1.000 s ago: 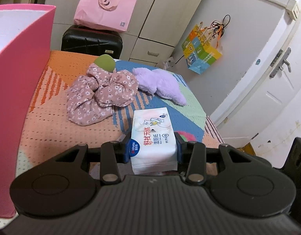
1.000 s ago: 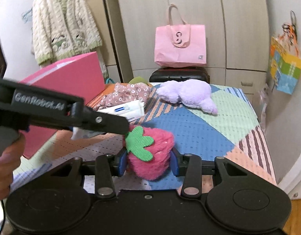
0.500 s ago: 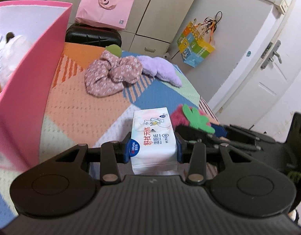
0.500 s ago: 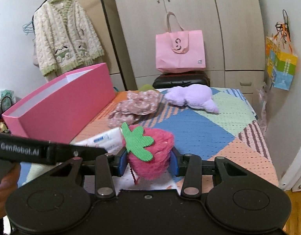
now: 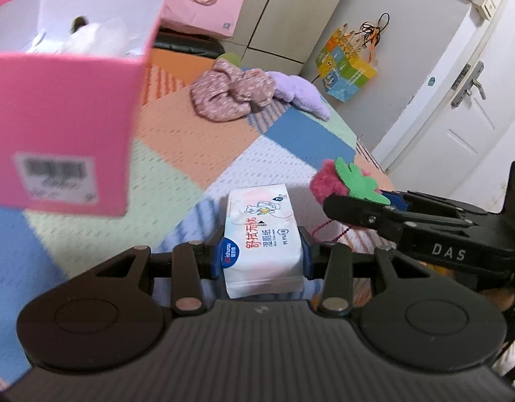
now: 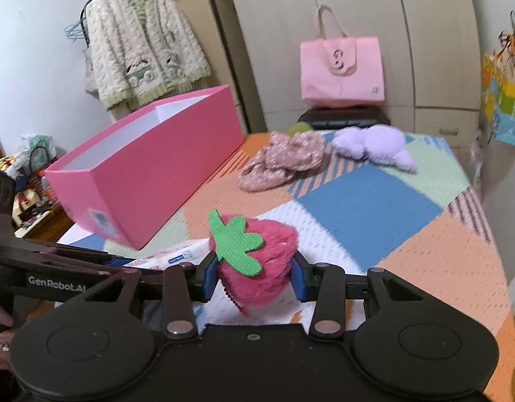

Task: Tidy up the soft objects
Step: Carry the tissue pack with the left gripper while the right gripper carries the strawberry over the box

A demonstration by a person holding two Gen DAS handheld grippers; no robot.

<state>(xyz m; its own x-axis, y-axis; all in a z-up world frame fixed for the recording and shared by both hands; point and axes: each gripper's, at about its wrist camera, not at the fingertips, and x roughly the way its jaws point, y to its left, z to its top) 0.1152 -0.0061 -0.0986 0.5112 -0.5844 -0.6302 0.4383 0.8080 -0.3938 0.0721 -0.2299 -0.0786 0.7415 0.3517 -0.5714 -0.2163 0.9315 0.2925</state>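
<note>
My left gripper [image 5: 262, 256] is shut on a white wet-wipes pack [image 5: 260, 234], held above the bed near the pink box [image 5: 63, 110]. My right gripper [image 6: 254, 279] is shut on a pink plush strawberry [image 6: 257, 264] with a green leaf; it also shows in the left wrist view [image 5: 344, 182]. The pink box [image 6: 150, 164] is open at the top and holds white soft items [image 5: 89, 38]. A floral pink cloth [image 6: 284, 160] and a purple plush [image 6: 374, 145] lie at the bed's far end.
The bed has a patchwork blanket [image 6: 374, 207]. A black suitcase [image 6: 344, 119] with a pink tote bag [image 6: 341, 70] stands beyond it, before wardrobes. A cardigan [image 6: 140, 53] hangs at left. A colourful bag [image 5: 349, 63] hangs by the door [image 5: 458, 117].
Both grippers have pulled back towards the near end of the bed with their loads still gripped. The pink box's near end now fills the left of the left wrist view.
</note>
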